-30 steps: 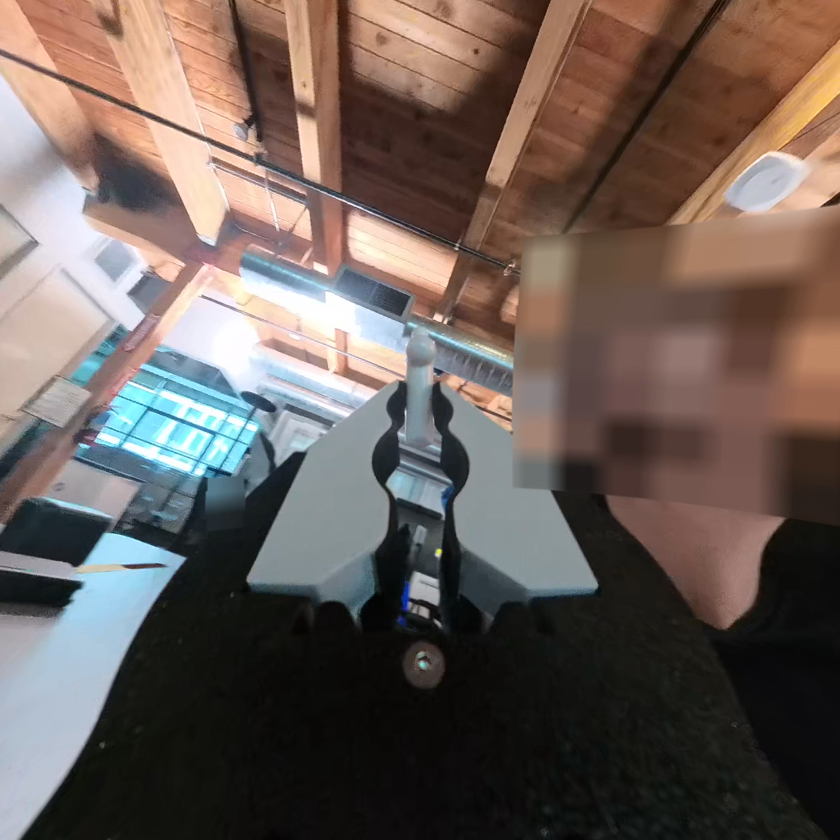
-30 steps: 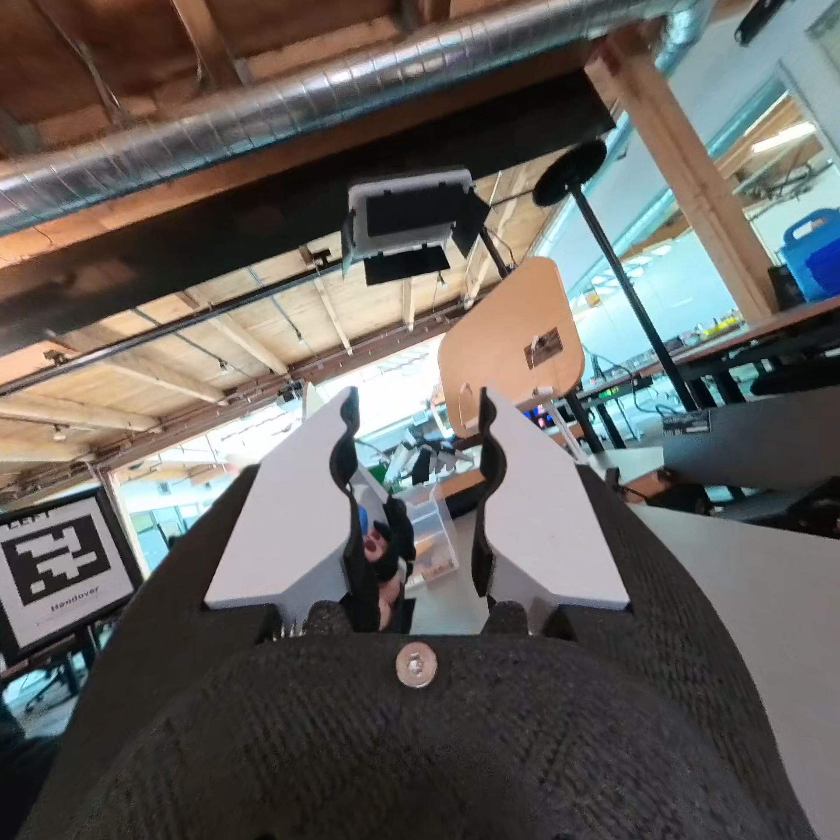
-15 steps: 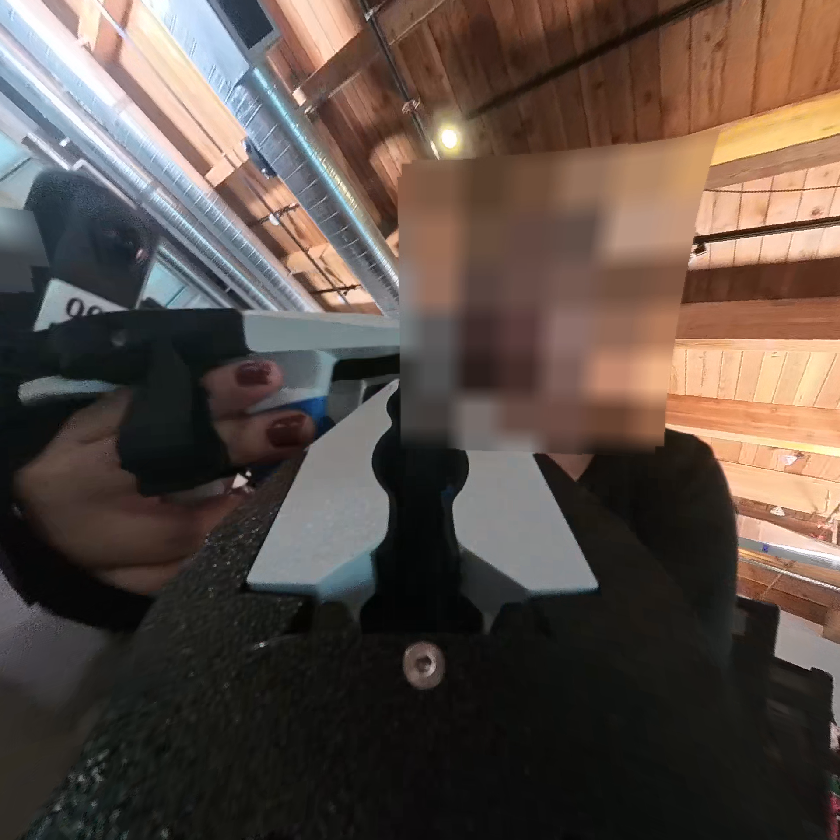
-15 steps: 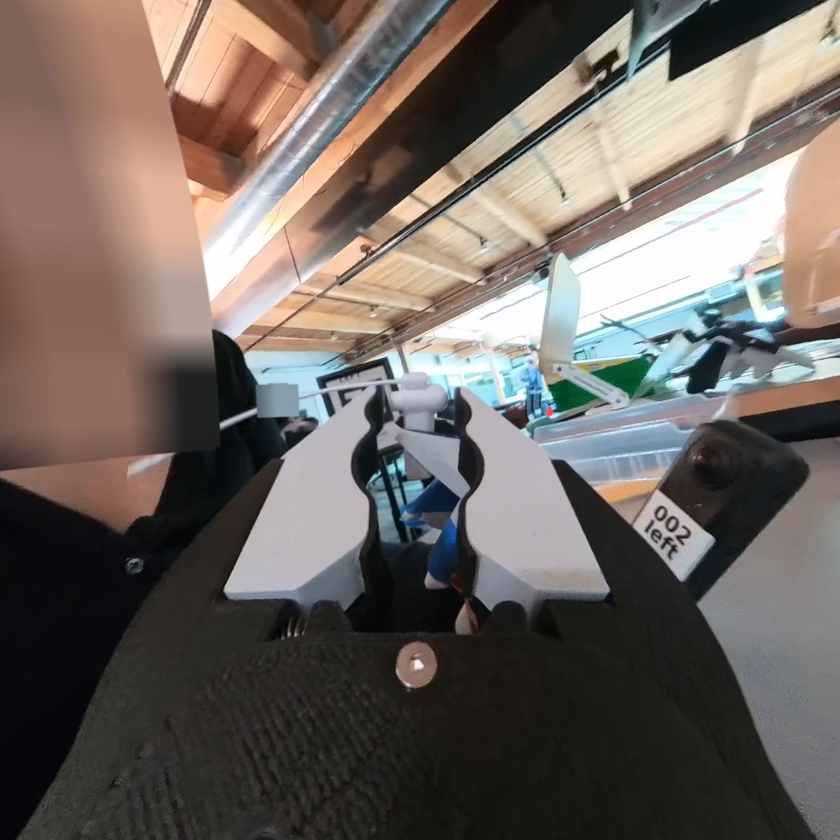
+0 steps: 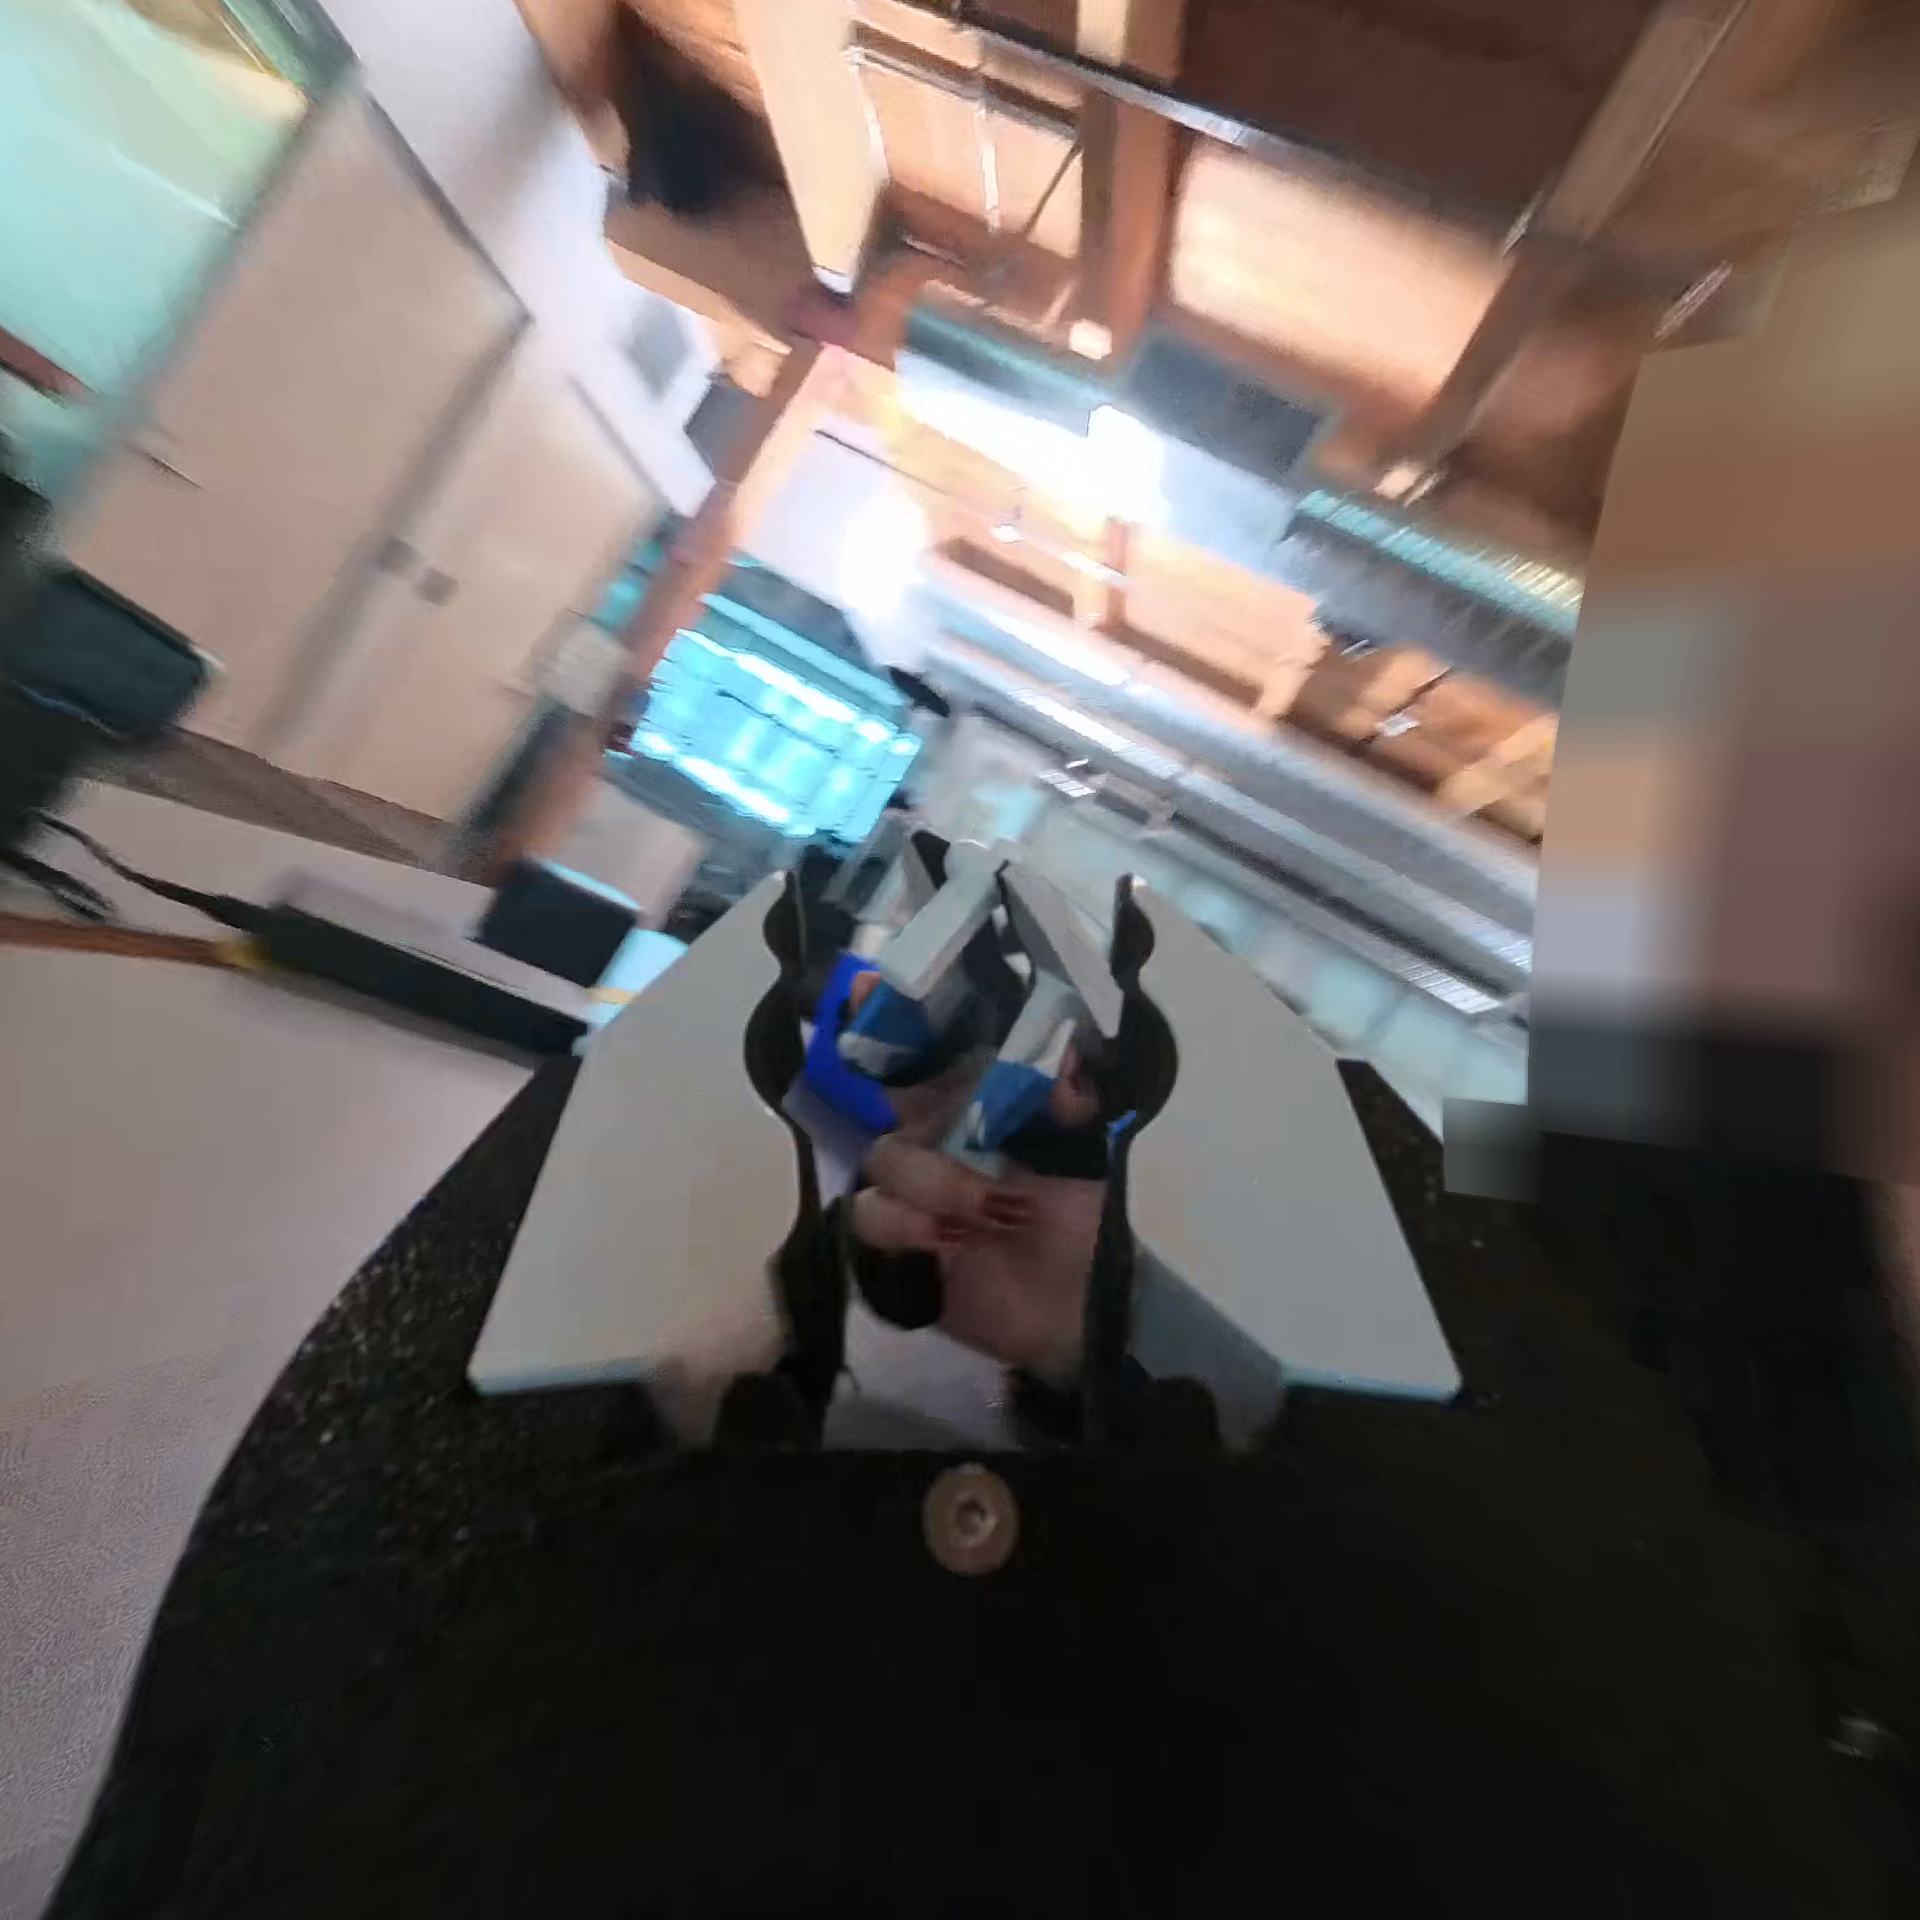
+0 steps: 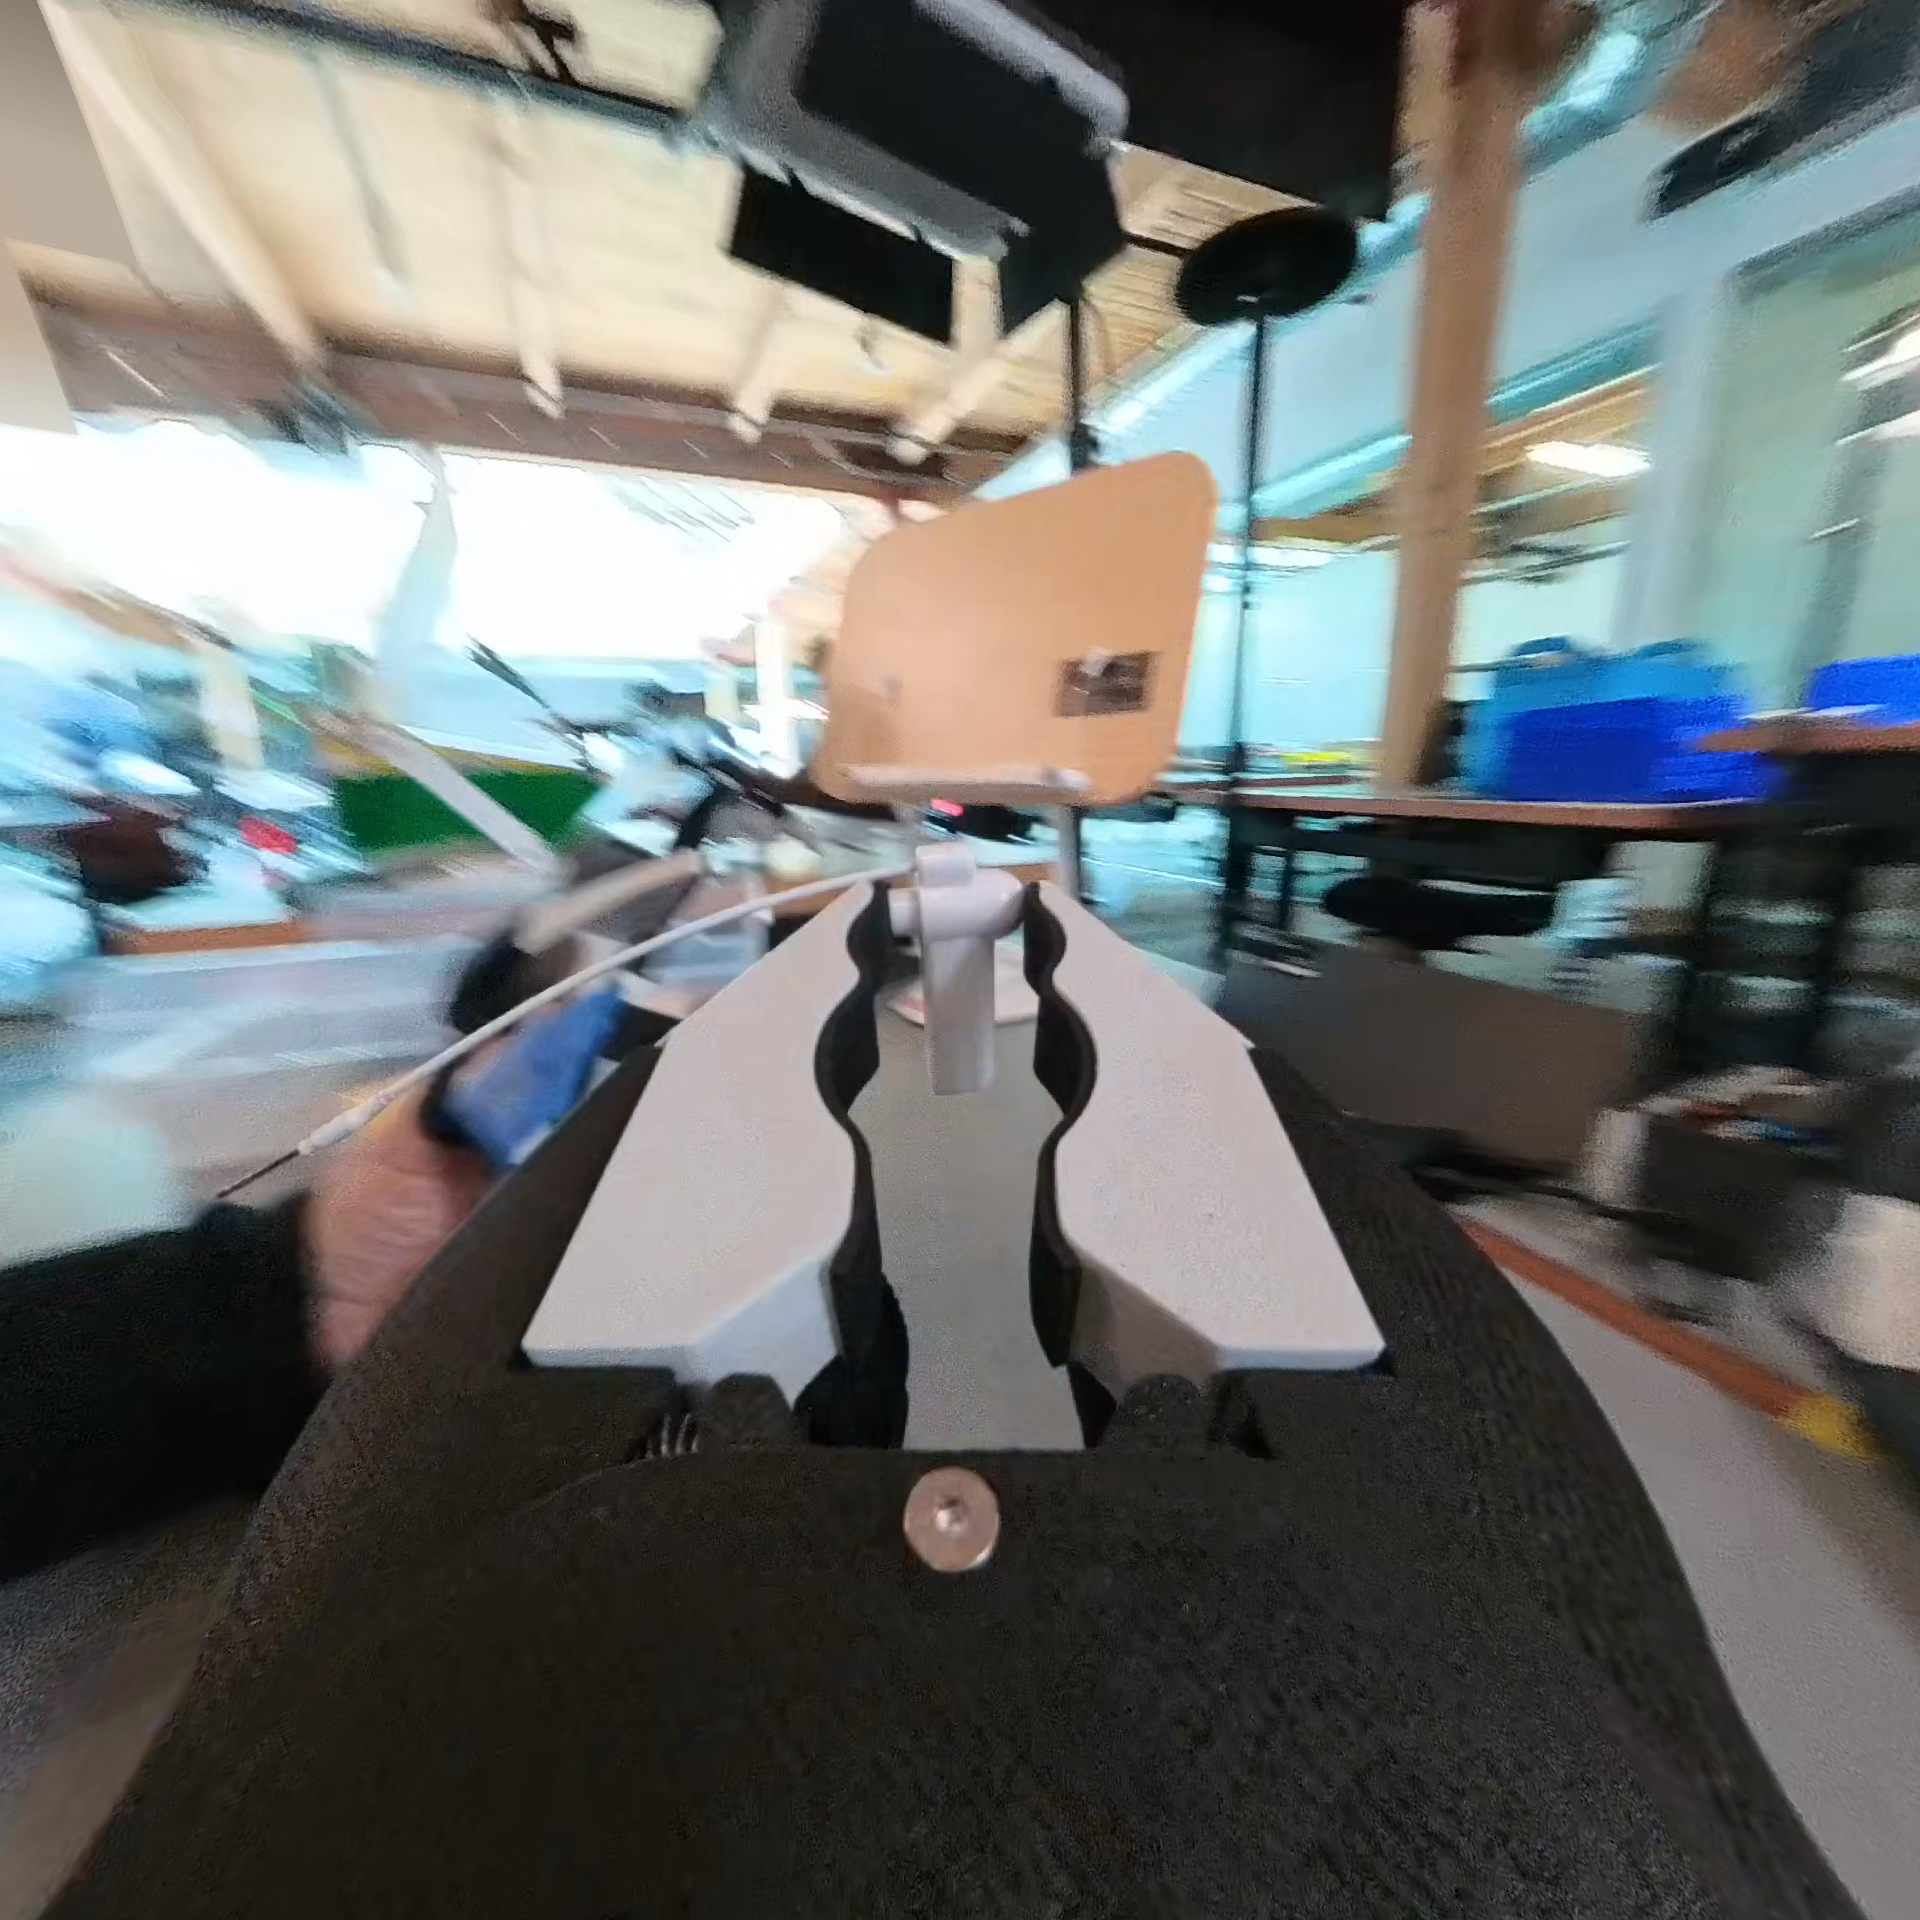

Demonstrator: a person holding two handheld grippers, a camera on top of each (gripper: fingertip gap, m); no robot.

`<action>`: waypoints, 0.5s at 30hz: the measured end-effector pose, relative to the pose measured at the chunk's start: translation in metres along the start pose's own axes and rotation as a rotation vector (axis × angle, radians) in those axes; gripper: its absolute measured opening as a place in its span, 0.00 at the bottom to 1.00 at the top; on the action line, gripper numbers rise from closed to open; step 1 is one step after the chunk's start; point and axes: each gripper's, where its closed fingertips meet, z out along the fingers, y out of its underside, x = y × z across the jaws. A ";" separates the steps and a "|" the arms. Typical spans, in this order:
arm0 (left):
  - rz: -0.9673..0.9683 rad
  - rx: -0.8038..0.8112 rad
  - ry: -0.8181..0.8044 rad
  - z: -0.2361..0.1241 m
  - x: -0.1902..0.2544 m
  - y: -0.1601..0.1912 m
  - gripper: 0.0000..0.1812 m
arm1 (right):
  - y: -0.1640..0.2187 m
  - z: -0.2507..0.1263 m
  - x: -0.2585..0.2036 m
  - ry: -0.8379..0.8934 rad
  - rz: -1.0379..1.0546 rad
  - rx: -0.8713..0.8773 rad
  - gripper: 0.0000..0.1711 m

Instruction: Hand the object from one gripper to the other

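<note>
Since half a second ago the white part (image 6: 954, 966) has changed tools: your right tool (image 6: 951, 920) now grips it near the tips, upright between the pads, with a thin white cable (image 6: 582, 987) trailing off to the left, while your left tool (image 5: 961, 904) has pulled back and stands released, nothing between its fingers. Through that gap you can see the right tool (image 5: 997, 935) farther off and the hand (image 5: 987, 1247) that holds it. Both views are smeared, so you are swinging fast, and that is the main risk: the part is pinched only at the very tips, and I judge a quick turn could twist it in the pads or let it slip out. The loose cable could also catch on your left hand (image 6: 384, 1226), which it passes just beside, and tug the part free. Slow down and hold the grip firm. Below, a pale grey desk (image 5: 208, 1195) runs left of the left tool. Around you is an open workshop: wooden ceiling beams, metal ducting, and blue bins (image 6: 1621, 717) on a far bench.
</note>
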 end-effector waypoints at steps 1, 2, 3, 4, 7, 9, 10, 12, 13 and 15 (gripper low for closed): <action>0.086 -0.016 -0.038 -0.001 0.001 -0.001 0.31 | 0.005 0.000 0.005 0.066 -0.092 -0.036 0.14; 0.160 -0.033 -0.058 -0.001 0.003 -0.001 0.29 | 0.009 0.001 0.010 0.128 -0.181 -0.073 0.14; 0.225 -0.050 -0.071 0.000 0.006 0.000 0.28 | 0.013 0.001 0.015 0.186 -0.268 -0.109 0.14; 0.285 -0.070 -0.082 0.001 0.009 0.001 0.26 | 0.016 0.001 0.017 0.228 -0.356 -0.143 0.14; 0.436 -0.143 -0.123 0.006 0.011 0.012 0.21 | 0.023 0.002 0.019 0.300 -0.604 -0.227 0.14; 0.523 -0.216 -0.139 0.008 0.011 0.023 0.12 | 0.026 0.004 0.014 0.305 -0.727 -0.254 0.14; 0.559 -0.248 -0.157 0.009 0.009 0.027 0.09 | 0.027 0.005 0.012 0.307 -0.765 -0.260 0.14; 0.607 -0.310 -0.191 0.010 0.004 0.035 0.06 | 0.029 0.006 0.010 0.308 -0.804 -0.273 0.14; 0.621 -0.330 -0.207 0.009 0.001 0.038 0.06 | 0.029 0.006 0.011 0.315 -0.814 -0.277 0.14; 0.633 -0.354 -0.231 0.009 -0.003 0.040 0.06 | 0.027 0.004 0.013 0.334 -0.825 -0.276 0.14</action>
